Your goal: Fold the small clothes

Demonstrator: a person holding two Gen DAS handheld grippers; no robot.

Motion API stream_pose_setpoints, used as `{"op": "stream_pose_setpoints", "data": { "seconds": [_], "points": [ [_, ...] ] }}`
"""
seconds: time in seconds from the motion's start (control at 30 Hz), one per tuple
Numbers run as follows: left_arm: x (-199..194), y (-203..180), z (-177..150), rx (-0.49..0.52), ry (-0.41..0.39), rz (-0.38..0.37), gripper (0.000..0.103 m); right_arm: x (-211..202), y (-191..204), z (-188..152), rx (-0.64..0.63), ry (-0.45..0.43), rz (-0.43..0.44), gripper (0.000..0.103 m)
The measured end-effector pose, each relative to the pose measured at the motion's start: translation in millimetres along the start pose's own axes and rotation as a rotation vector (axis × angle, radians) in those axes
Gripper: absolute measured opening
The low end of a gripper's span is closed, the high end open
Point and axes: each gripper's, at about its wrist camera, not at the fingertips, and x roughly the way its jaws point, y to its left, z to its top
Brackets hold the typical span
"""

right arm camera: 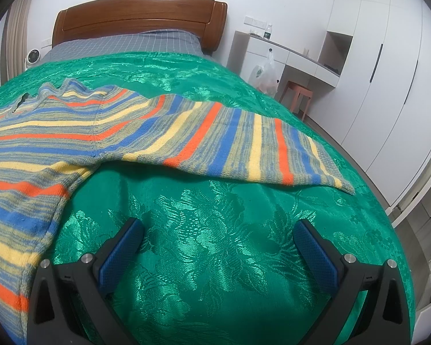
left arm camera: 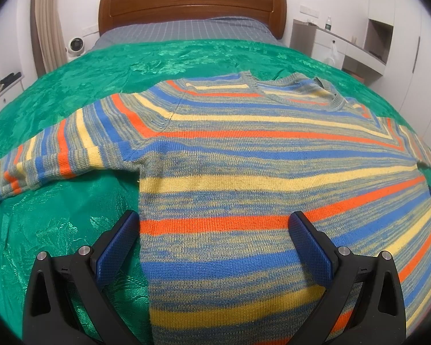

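Observation:
A striped knit sweater [left arm camera: 244, 155] in blue, orange, yellow and grey lies spread flat on a green bedspread [left arm camera: 71, 86], neck toward the headboard, sleeves out to both sides. My left gripper [left arm camera: 214, 224] is open and empty, over the sweater's left side edge near the hem, one finger above the bedspread, the other above the knit. In the right wrist view the sweater's body [right arm camera: 28, 143] is at the left and its right sleeve [right arm camera: 244, 146] stretches across. My right gripper [right arm camera: 218, 230] is open and empty above bare bedspread [right arm camera: 215, 258], below that sleeve.
A wooden headboard [left arm camera: 192, 3] and grey checked sheet [left arm camera: 186, 30] are at the far end. A white desk with bottles [left arm camera: 330, 37], a plastic bag [right arm camera: 265, 72], a pink stool [right arm camera: 298, 95] and white wardrobes [right arm camera: 388, 72] stand to the right. A small fan [left arm camera: 76, 44] is at the left.

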Motion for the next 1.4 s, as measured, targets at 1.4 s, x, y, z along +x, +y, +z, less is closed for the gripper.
{"op": "stream_pose_setpoints", "data": {
  "seconds": [1.4],
  "points": [
    [-1, -5, -3, -0.005, 0.026, 0.063, 0.103, 12, -15, -1, 0.083, 0.030, 0.111, 0.103]
  ]
}}
